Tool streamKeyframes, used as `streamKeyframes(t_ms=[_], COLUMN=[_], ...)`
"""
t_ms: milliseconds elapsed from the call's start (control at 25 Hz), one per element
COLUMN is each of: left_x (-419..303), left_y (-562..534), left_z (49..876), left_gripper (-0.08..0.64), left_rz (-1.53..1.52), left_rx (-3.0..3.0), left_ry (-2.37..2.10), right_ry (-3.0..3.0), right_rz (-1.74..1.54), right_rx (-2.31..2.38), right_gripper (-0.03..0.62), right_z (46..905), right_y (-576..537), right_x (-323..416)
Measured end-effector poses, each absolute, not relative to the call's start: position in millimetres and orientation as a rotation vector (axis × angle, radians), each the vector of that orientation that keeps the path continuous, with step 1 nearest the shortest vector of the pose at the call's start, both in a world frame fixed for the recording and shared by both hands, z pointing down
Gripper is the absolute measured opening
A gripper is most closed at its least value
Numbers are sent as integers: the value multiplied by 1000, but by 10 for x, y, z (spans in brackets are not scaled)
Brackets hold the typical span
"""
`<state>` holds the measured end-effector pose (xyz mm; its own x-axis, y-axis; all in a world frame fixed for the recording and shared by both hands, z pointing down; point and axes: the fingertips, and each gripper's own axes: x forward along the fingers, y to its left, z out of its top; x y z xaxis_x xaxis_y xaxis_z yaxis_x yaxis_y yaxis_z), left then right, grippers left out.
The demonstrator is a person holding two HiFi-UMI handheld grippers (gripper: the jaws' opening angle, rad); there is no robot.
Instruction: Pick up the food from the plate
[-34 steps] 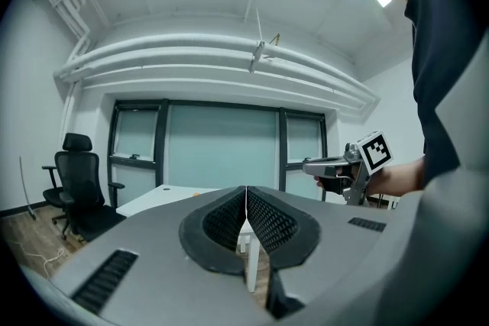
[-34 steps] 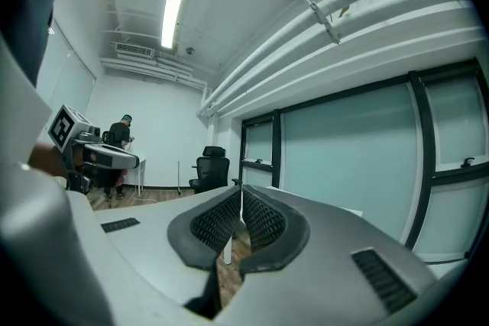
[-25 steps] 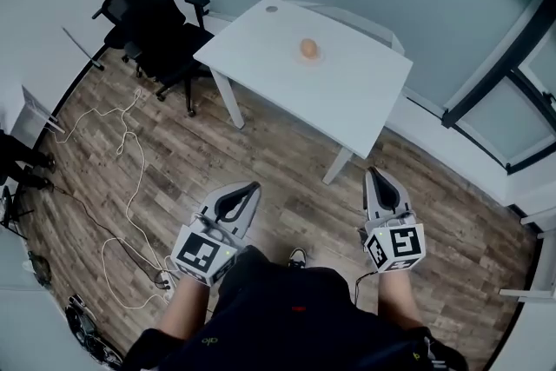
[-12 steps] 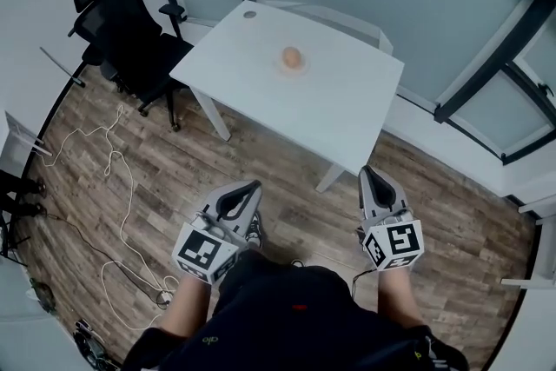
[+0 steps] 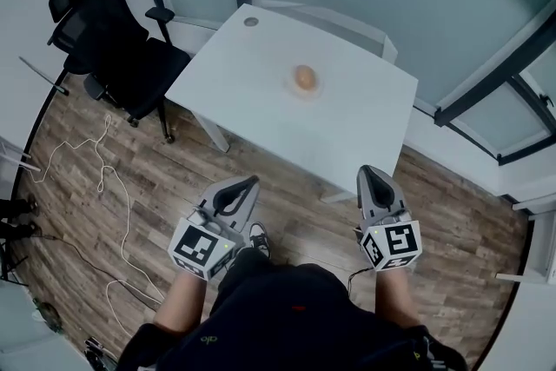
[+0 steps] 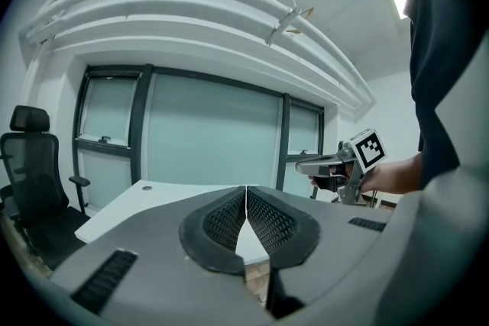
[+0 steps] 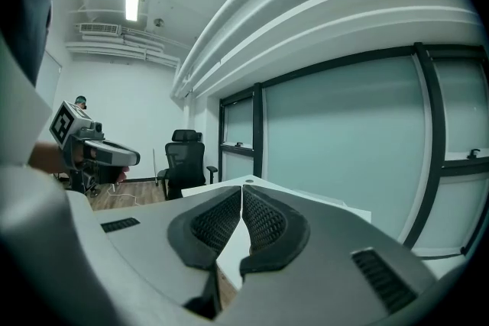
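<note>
A round orange-brown piece of food [image 5: 304,77] lies on a small pale plate [image 5: 305,91] in the middle of a white table [image 5: 234,74]. Both grippers are held level over the wooden floor, short of the table's near edge and apart from the food. My left gripper [image 5: 252,182] points at the table with its jaws pressed together and nothing between them; its own view shows the pads meeting [image 6: 246,188]. My right gripper [image 5: 365,173] is likewise shut and empty [image 7: 242,188]. The food is hidden in both gripper views.
Two black office chairs [image 5: 113,43] stand left of the table. White cables [image 5: 100,174] trail over the wooden floor at the left. Glass partitions with dark frames [image 5: 486,87] run behind the table. The person's shoe [image 5: 257,236] shows between the grippers.
The table with the food has come closer and shifted slightly in the head view as the person walked towards it. Both grippers travelled along, still shut.
</note>
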<state>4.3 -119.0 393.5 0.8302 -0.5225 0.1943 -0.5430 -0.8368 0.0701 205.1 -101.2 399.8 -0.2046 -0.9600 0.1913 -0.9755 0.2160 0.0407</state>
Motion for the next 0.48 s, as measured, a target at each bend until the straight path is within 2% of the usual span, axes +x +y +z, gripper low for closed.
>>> streamKeyframes(t_ms=[240, 480], left_x=[-397, -577], left_y=[-1947, -2470], left_z=[4084, 4163], left_gripper=[23, 23], left_rz=[306, 291], left_rx=[2911, 2888], left_ry=[-764, -742], right_ry=[-2282, -2246], right_rz=[150, 155], right_rx=[1851, 1861], right_gripper=[25, 25], right_z=[4102, 4154], right_y=[-1788, -2242], right_x=[1535, 1369])
